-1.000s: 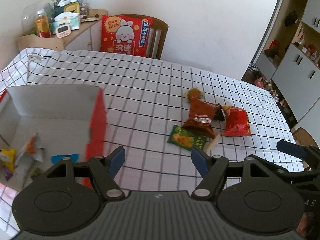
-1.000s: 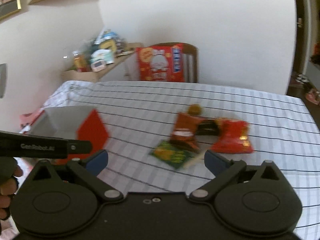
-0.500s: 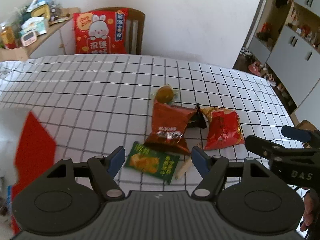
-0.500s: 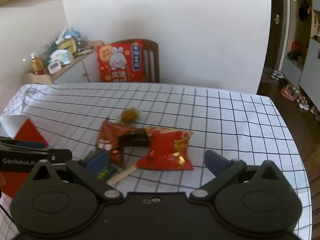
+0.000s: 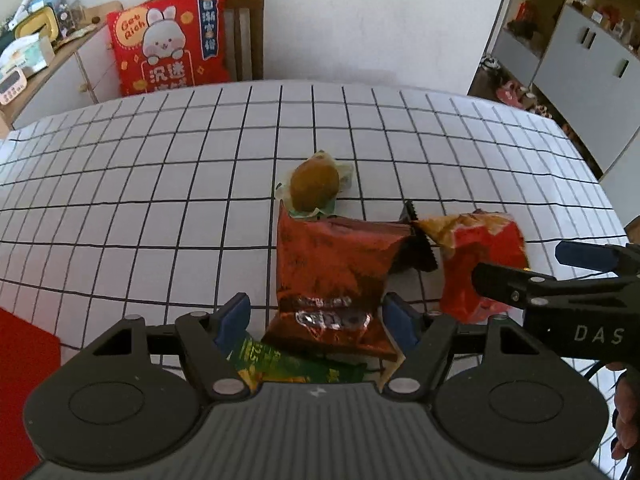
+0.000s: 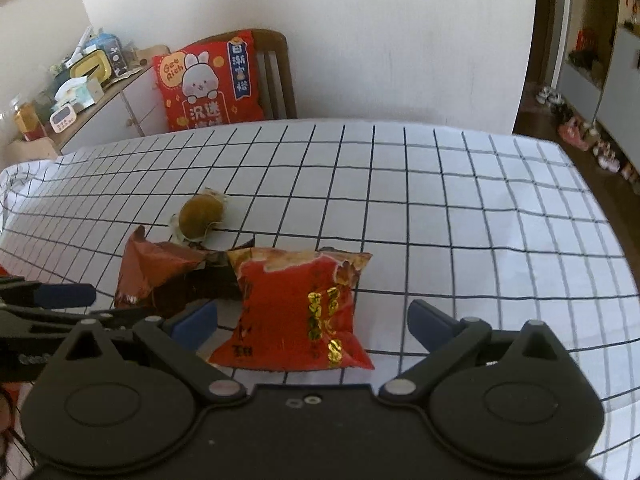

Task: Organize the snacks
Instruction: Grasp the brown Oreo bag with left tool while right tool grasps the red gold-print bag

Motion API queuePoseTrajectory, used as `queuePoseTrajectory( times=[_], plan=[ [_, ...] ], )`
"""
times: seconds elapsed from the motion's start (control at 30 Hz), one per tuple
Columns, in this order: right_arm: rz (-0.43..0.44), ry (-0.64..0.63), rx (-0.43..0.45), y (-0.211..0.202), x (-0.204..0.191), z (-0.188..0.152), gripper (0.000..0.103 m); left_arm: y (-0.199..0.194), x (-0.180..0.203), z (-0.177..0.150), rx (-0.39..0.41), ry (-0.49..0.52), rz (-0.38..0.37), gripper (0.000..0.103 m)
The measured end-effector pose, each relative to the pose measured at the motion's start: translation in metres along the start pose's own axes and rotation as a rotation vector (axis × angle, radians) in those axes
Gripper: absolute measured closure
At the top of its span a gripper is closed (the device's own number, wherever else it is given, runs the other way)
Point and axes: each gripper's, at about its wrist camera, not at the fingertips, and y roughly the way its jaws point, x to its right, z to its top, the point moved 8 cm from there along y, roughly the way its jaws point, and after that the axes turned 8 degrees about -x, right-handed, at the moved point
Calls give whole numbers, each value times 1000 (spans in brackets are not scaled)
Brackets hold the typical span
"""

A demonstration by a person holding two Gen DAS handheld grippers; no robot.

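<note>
While both sets of jaws stand spread with nothing pinched — left gripper (image 5: 314,316) astride the dark red crinkled foil snack bag (image 5: 334,276), right gripper (image 6: 312,320) astride the bright red foil packet with gold lettering (image 6: 300,312) — best to lower straight and close across each bag's middle. Beware catching the green flat sachet (image 5: 280,364) tucked beneath the left one. Farther off on the checked white tablecloth (image 6: 440,208), leave the round brown wrapped cake (image 6: 201,215) for later.

- dark red snack bag (image 5: 334,276): glossy crinkled foil
- bright red snack bag (image 6: 298,312): shiny plastic film
- tablecloth (image 6: 440,208): matt checked cloth
- chair (image 5: 246,32): smooth brown wood
</note>
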Motion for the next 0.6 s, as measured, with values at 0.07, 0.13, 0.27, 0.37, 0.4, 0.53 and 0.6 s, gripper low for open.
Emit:
queuePoseTrajectory(
  times=[0.07,0.13,0.27,0.37,0.4,0.53,0.6],
  plan=[
    [-6,6,-6,6,0,2,1,6,-2,3,-7,-8,3,31],
    [2,15,-17,11,1,3,3,11,-4,4,-8,-10,4,31],
    [20,27,-23,16,1,2,8,15,-4,6,-9,-7,-22,40],
    [33,18,-37,18,-1,1,24,14,2,5,-4,11,-30,47],
    [35,16,-40,19,-3,1,31,13,3,4,-2,18,-29,48],
    [29,4,-30,15,-8,-1,37,7,6,0,9,29,-30,53],
    [25,-3,-25,11,-10,-3,39,4,6,-3,15,35,-27,53]
  ],
)
